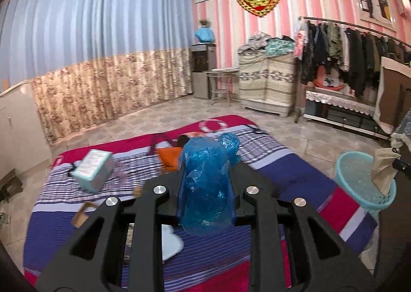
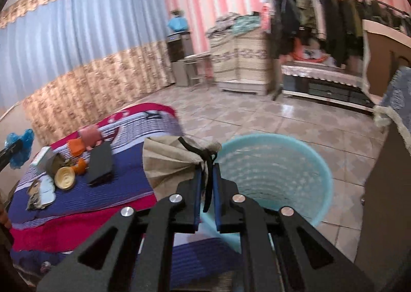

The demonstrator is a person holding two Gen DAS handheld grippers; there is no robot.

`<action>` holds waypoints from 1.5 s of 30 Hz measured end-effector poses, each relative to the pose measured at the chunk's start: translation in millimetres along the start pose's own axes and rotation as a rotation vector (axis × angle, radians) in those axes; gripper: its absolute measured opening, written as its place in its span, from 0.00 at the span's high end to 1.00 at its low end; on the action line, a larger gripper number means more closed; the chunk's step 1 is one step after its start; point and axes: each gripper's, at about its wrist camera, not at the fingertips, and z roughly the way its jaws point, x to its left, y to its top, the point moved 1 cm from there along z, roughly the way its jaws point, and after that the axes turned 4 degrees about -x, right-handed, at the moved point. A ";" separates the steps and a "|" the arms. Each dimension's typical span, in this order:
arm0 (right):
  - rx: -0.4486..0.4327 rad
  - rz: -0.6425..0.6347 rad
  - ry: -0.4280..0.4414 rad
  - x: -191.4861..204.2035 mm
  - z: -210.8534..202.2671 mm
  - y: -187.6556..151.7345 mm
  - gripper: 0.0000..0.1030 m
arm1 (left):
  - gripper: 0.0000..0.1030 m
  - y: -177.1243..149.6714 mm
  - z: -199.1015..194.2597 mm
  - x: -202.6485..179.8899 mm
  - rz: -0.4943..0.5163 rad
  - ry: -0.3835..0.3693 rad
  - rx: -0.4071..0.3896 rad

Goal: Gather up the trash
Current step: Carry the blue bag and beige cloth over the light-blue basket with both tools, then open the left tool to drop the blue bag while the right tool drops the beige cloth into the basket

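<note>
both hands are carrying trash toward the bin, so the step in hand looks like delivery. the right gripper [image 2: 207, 176] is clamped on the black cord of a crumpled brown paper bag [image 2: 169, 163], which hangs at the centre of the right wrist view just left of the teal basket [image 2: 318, 161] on the floor tiles. the left gripper [image 1: 207, 186] grasps a crumpled blue plastic bag [image 1: 205, 189] above the striped blanket [image 1: 282, 166]. the next move probably calls for bringing the paper bag over the basket's mouth and letting go. more litter lies on the blanket at middle left: a pale round lid [image 2: 64, 178], a dark flat case [image 2: 100, 163], an orange scrap [image 2: 76, 146]. nothing blocks the basket
</note>
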 end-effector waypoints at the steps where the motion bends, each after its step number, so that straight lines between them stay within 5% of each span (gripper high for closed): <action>1: -0.001 0.002 -0.017 -4.8 0.0 -0.7 0.92 | 0.77 1.6 3.9 -10.7 0.004 -0.018 0.001; 16: -0.005 0.100 -0.254 -93.8 6.0 1.0 0.92 | 0.77 6.7 44.7 -150.1 0.067 -0.279 0.047; 34: 0.014 0.169 -0.331 -130.1 37.5 9.2 0.92 | 0.75 -21.1 108.4 -313.8 0.202 -0.502 0.113; 38: 0.014 0.185 -0.328 -131.7 36.2 6.2 0.92 | 0.44 -20.1 123.5 -331.0 0.210 -0.506 0.120; 45: 0.026 0.187 -0.302 -123.7 46.9 6.8 0.92 | 0.21 -11.5 134.5 -306.7 0.170 -0.424 0.111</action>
